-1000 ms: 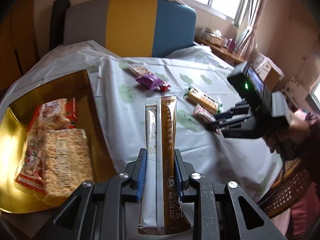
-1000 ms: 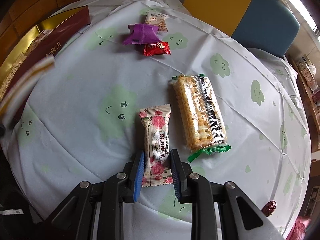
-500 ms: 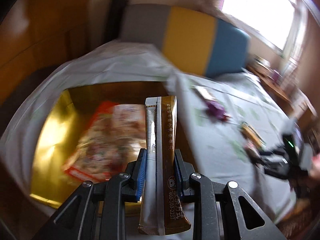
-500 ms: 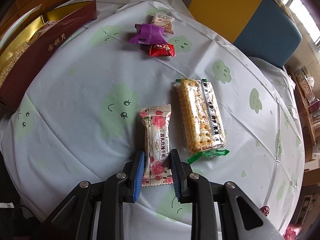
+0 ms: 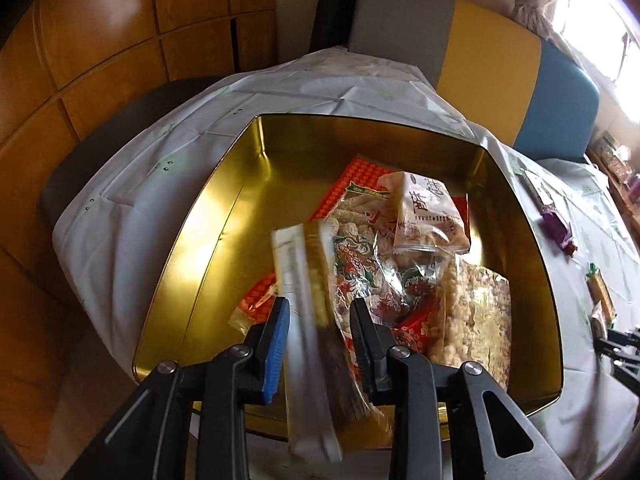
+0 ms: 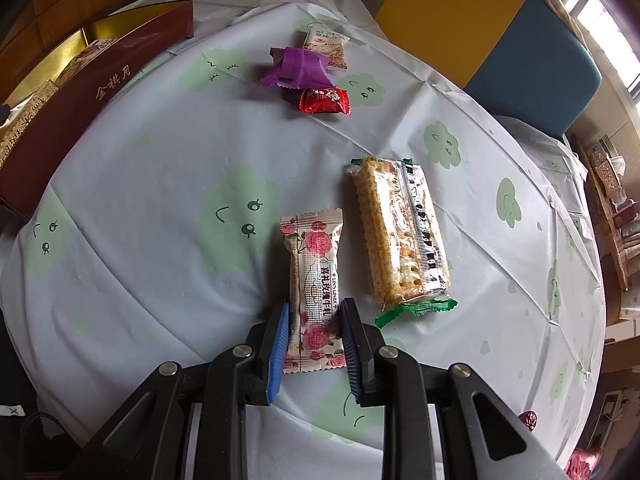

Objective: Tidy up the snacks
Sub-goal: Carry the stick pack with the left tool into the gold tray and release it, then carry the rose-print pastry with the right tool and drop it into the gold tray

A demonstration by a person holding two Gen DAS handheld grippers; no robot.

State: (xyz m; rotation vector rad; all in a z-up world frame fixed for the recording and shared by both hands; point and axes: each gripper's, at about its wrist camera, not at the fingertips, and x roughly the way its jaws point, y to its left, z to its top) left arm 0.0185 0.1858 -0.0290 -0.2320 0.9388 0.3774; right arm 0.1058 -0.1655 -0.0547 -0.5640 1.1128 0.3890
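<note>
My left gripper point(image 5: 320, 320) is open above the gold box point(image 5: 224, 216). A long brown-and-white stick packet point(image 5: 308, 320) is blurred between the parted fingers, tilted, loose. Several snack bags point(image 5: 384, 248) lie in the box. My right gripper point(image 6: 314, 328) is shut on the rose-print candy packet point(image 6: 316, 284), which lies on the tablecloth. A cracker pack with green ends point(image 6: 400, 236) lies just right of it. Purple point(image 6: 298, 68), red point(image 6: 325, 101) and beige point(image 6: 326, 42) candies lie further off.
The box's maroon side wall point(image 6: 80, 100) stands at the left of the round table in the right wrist view. A grey, yellow and blue chair back point(image 5: 480, 52) stands behind the table. Wooden panels point(image 5: 100, 52) are at the left. A red date point(image 6: 529, 419) lies near the table's edge.
My left gripper swung left from the table to above the gold box and opened, letting go of the stick packet. My right gripper stayed closed on the rose-print packet.
</note>
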